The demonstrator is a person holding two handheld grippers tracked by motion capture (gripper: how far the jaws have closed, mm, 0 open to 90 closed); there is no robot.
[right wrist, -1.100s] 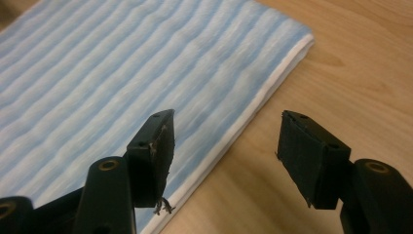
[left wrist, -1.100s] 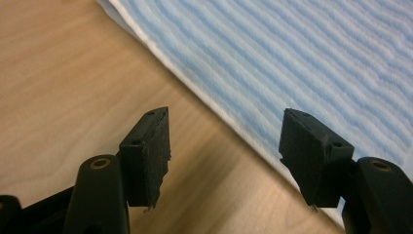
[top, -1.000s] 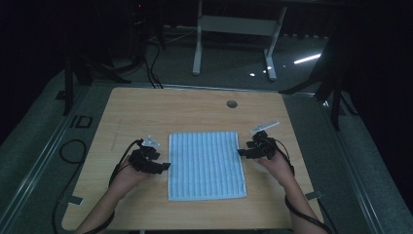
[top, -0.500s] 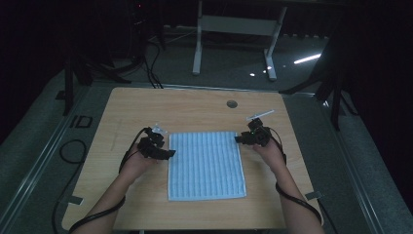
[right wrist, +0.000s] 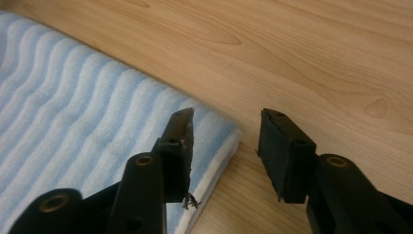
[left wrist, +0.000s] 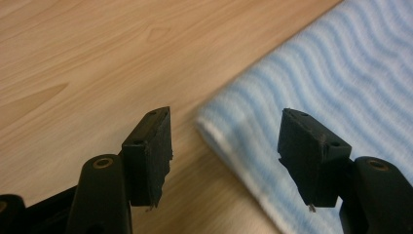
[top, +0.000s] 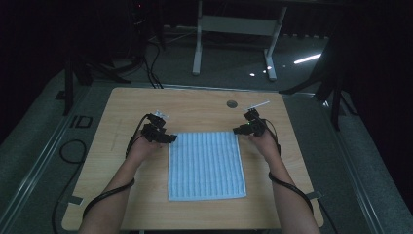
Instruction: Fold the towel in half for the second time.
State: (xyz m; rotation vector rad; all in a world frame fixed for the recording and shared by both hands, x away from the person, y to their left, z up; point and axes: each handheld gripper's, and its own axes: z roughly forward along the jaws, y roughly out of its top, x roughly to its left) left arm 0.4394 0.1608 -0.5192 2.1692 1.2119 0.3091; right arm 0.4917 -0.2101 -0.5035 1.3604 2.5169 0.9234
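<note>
The fingers (left wrist: 148, 156) of the left gripper (left wrist: 229, 156) stand apart and released, straddling the far left corner of the light blue and white striped rectangular cloth (top: 205, 164); one finger hangs over bare wood, the other over the cloth, and neither pad presses on the fabric. The fingers (right wrist: 282, 153) of the right gripper (right wrist: 224, 153) are likewise released, having just been closing within the last second; they bracket the far right corner of the cloth, one finger above the striped surface, the other above the wood (the corner lies between them, unpinched).

In the high view, the cloth lies flat in the middle of the light wooden tabletop (top: 195, 109), its long sides running away from the person. The left gripper (top: 168, 139) sits at the cloth's far left corner and the right gripper (top: 238, 130) at its far right corner, each borne by a hand entering from the bottom edge. A small round grey grommet (top: 232, 104) is set into the tabletop near the far edge, well apart from the cloth.
</note>
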